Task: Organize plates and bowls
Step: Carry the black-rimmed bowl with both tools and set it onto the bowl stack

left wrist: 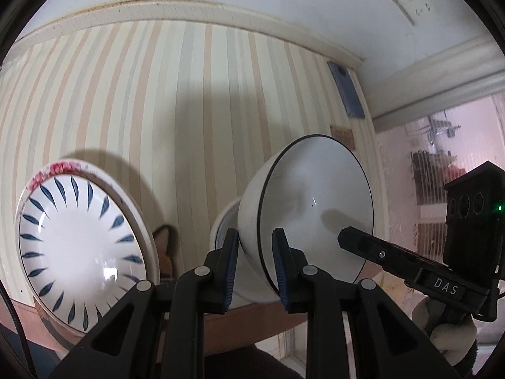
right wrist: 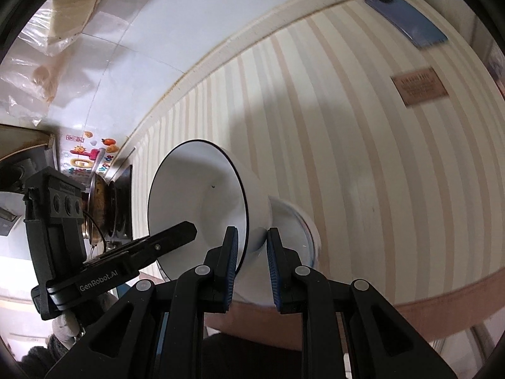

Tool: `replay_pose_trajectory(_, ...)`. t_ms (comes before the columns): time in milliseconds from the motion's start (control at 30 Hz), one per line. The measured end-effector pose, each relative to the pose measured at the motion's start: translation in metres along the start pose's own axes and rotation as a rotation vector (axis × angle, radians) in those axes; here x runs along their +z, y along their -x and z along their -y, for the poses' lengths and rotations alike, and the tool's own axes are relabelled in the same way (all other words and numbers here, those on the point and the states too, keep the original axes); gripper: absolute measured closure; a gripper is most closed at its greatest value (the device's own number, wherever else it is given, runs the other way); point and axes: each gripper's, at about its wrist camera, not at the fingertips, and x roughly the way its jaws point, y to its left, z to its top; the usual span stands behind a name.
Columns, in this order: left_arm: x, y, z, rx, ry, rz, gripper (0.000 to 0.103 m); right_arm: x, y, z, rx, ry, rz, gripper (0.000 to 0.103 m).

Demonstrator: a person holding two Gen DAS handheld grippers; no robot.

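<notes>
A white bowl with a thin dark rim (left wrist: 312,202) is held over the striped table, and another white bowl (left wrist: 224,221) sits under it. My left gripper (left wrist: 255,265) is shut on the bowl's rim, one finger inside and one outside. My right gripper (right wrist: 251,260) is shut on the opposite rim of the same bowl (right wrist: 202,202); the lower bowl (right wrist: 293,230) shows behind it. A plate with blue leaf marks (left wrist: 82,249) lies in a red-flowered plate (left wrist: 63,168) at the left.
The striped tablecloth (left wrist: 189,110) covers the table, with a brown edge near me. A blue phone (left wrist: 347,90) and a small brown card (right wrist: 418,90) lie at the far side. A stove with a pan (right wrist: 104,202) stands at the left in the right wrist view.
</notes>
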Motion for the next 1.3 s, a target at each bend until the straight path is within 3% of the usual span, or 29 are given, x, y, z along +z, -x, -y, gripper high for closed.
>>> replay_pose_trajectory(333,-0.017,-0.021,0.005,0.055,-0.025,-0.051,0.083,-0.027,-0.020,0.019,-0.031,-0.028,-0.038,0.083)
replay_pose_trajectory(700,-0.016,-0.041,0.013,0.092,-0.045,-0.086,0.084,-0.023,-0.024,0.021,-0.061,-0.031,-0.053,0.083)
replay_pose_trajectory(1100,-0.018,-0.042,0.020,0.143,-0.046,-0.064,0.083,-0.014,-0.029,0.011,-0.108,0.018,-0.113,0.081)
replay_pose_trajectory(1300,-0.019,-0.038,0.023,0.171,-0.028,-0.044,0.083,-0.012,-0.037,0.003,-0.167,0.045,-0.184,0.081)
